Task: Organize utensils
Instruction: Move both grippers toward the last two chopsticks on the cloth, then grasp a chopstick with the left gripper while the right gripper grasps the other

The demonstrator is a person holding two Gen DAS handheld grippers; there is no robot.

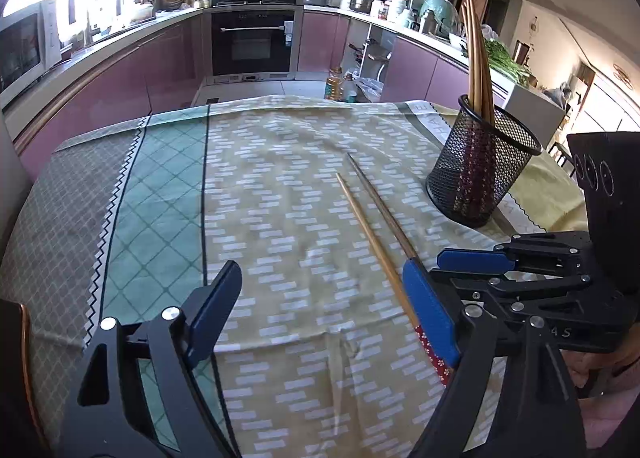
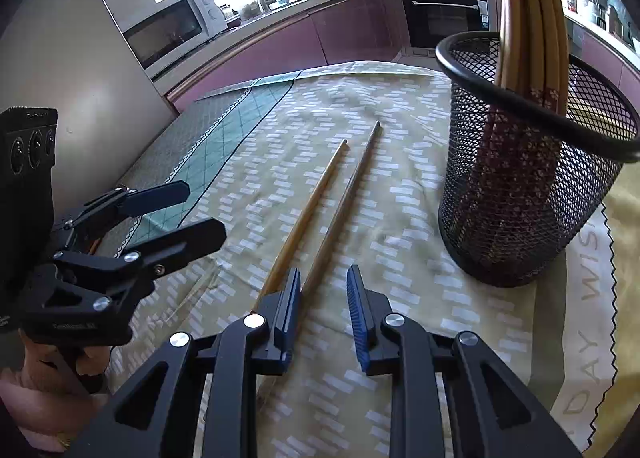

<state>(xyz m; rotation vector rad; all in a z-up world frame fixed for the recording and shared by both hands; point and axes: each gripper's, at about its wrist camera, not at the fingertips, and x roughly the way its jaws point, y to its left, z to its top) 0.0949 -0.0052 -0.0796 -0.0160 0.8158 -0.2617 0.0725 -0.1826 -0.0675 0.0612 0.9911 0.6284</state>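
Two loose chopsticks lie side by side on patterned cloth: darker chopstick, lighter chopstick, tips toward 12 o'clock. Your right gripper open, jaws straddling darker one's near end, likely lined up for pickup. Mesh holder at 2 o'clock, upright, already holding chopsticks. Your left gripper open wide, empty, at 9 o'clock.
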